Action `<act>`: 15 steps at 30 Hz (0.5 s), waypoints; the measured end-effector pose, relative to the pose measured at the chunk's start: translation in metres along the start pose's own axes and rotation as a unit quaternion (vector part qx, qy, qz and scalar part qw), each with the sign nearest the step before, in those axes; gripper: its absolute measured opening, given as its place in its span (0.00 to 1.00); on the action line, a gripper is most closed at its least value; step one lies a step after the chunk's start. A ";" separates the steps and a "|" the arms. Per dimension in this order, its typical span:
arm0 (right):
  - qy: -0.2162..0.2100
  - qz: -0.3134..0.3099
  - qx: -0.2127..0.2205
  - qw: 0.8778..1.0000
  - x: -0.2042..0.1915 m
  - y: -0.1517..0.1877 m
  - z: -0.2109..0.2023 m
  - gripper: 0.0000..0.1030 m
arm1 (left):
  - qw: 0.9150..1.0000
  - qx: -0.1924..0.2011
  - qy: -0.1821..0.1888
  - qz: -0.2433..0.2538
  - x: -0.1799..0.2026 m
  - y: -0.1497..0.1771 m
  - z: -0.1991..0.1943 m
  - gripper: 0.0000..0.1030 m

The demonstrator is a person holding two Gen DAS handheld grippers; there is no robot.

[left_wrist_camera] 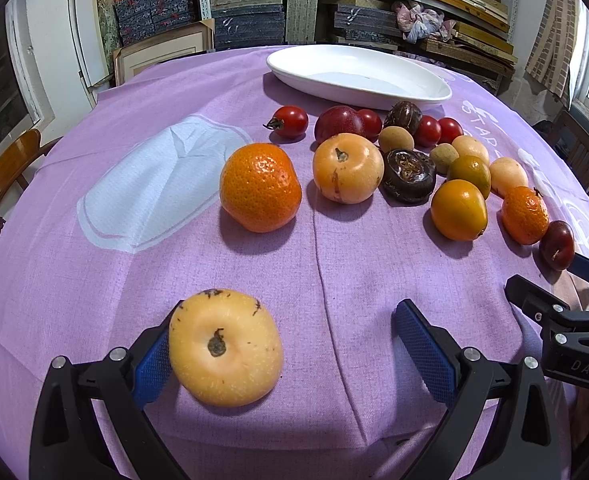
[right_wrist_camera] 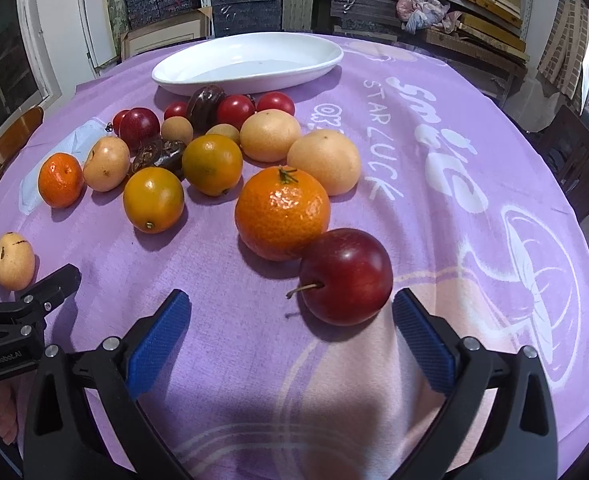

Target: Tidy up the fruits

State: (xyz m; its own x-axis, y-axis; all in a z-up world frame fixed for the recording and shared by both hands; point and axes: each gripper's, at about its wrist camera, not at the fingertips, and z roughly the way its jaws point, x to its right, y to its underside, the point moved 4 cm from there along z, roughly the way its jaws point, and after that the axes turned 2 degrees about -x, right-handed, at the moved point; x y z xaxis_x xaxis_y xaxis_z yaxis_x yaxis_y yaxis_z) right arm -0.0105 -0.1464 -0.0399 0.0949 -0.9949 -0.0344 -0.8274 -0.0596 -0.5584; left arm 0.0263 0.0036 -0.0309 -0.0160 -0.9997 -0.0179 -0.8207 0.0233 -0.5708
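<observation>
Left wrist view: the left tongs [left_wrist_camera: 294, 354] stand wide open with a pale yellow fruit [left_wrist_camera: 225, 347] resting on the purple-clothed worktop [left_wrist_camera: 334, 248], touching the left pad while the right pad is well clear. The fruit sits off-centre in the gap, so a good grasp probably means sliding the tongs sideways until it lies midway, then closing gently across its widest part; it looks soft-skinned and already blemished, so light pressure seems wise. The white dish [left_wrist_camera: 358, 76], empty at the far edge, is the likely destination, with a large mandarin [left_wrist_camera: 260, 187] and the fruit cluster lying in between, so the carry should go up and over them.

Right wrist view: the right tongs [right_wrist_camera: 290, 340] are also spread open, gripping nothing. A red plum [right_wrist_camera: 346, 276] lies just ahead near the right pad, touching a stemmed mandarin [right_wrist_camera: 282, 213] behind it. Closing on the plum likely needs a shift right, so the mandarin is not nudged away.
</observation>
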 end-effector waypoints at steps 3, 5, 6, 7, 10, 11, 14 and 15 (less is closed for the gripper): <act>-0.001 0.001 0.001 1.000 0.000 0.000 0.000 0.96 | 1.000 0.000 0.000 0.000 0.000 0.000 0.000 0.97; -0.001 0.001 0.001 1.000 0.000 0.000 0.000 0.96 | 1.000 0.000 0.000 0.000 0.000 0.000 0.000 0.97; -0.001 0.001 0.000 1.000 -0.001 0.000 0.000 0.96 | 1.000 0.000 0.000 0.000 0.000 0.000 0.000 0.97; -0.001 0.001 0.001 1.000 -0.001 0.000 0.001 0.96 | 1.000 0.000 0.000 0.000 0.000 0.000 0.000 0.97; -0.001 0.001 0.000 1.000 -0.001 0.000 0.001 0.96 | 1.000 0.000 0.000 0.000 0.000 0.000 0.000 0.97; -0.002 0.001 0.000 1.000 -0.001 0.000 0.000 0.96 | 1.000 0.000 0.000 0.000 0.000 0.000 0.000 0.97; -0.002 0.000 0.001 1.000 -0.001 0.001 0.001 0.96 | 1.000 0.000 0.000 0.000 0.000 0.000 0.000 0.97; -0.002 0.000 0.001 1.000 -0.002 0.001 0.001 0.96 | 1.000 0.000 0.000 0.000 0.000 0.000 0.000 0.97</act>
State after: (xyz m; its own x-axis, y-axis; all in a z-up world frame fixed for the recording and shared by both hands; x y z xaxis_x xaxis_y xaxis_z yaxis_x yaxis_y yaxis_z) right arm -0.0110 -0.1448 -0.0411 0.0968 -0.9946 -0.0380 -0.8269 -0.0591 -0.5592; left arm 0.0263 0.0035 -0.0309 -0.0156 -0.9997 -0.0181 -0.8208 0.0232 -0.5707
